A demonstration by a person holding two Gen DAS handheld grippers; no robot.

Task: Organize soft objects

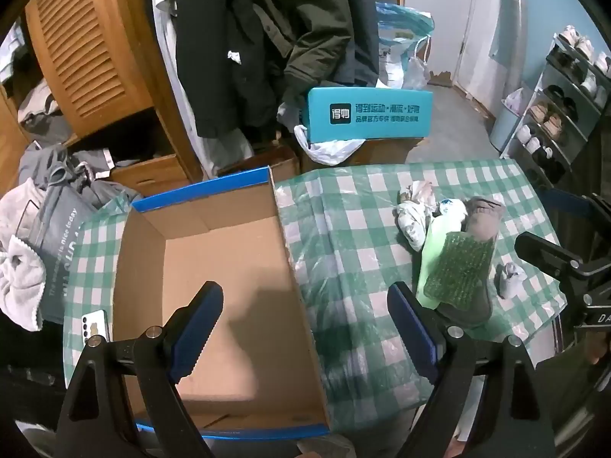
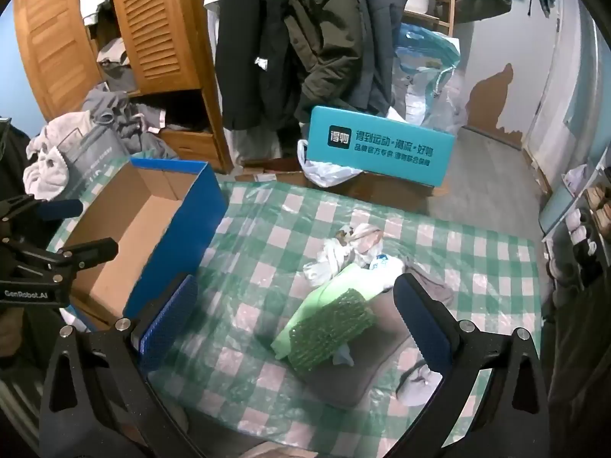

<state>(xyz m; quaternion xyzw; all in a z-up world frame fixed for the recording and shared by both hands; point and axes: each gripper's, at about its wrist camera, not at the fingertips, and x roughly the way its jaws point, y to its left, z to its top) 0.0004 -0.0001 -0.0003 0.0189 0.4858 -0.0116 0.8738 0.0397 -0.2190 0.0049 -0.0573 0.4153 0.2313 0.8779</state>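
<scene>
We hold our left gripper [image 1: 305,320] over the near end of the box [image 1: 214,267], jaws spread wide with nothing between them. The box is open-topped cardboard with blue outer walls and sits on the left part of the table [image 1: 362,206], which wears a green-and-white checked cloth under clear plastic. We see only bare cardboard inside it. A phone [image 1: 93,324] lies on the cloth just left of the box.

Our right gripper [image 2: 301,305] hangs above the pile of soft things on the right part of the table, well apart from the box [image 2: 152,229]. Its jaws too are released and grip nothing. Between them from this view lies a dark green knobbly pad [image 2: 332,332], resting on a pale green sheet [image 2: 324,297], and both lie across a brown-grey sock [image 2: 351,374]. Behind these sits a bundle of white cloths [image 2: 343,252], touching the pale sheet's far end. A small grey sock [image 2: 416,381] lies at the near right of the pile, partly behind the right finger, so we cannot tell whether it touches the brown one. From the left view the same grey sock [image 1: 509,284] lies just beside the pile near the table's right edge.

Beyond the table stand a teal box [image 2: 382,149], hanging coats [image 2: 305,38] and a slatted wooden wardrobe [image 2: 152,23]. A shoe rack [image 1: 565,87] stands to the right.
</scene>
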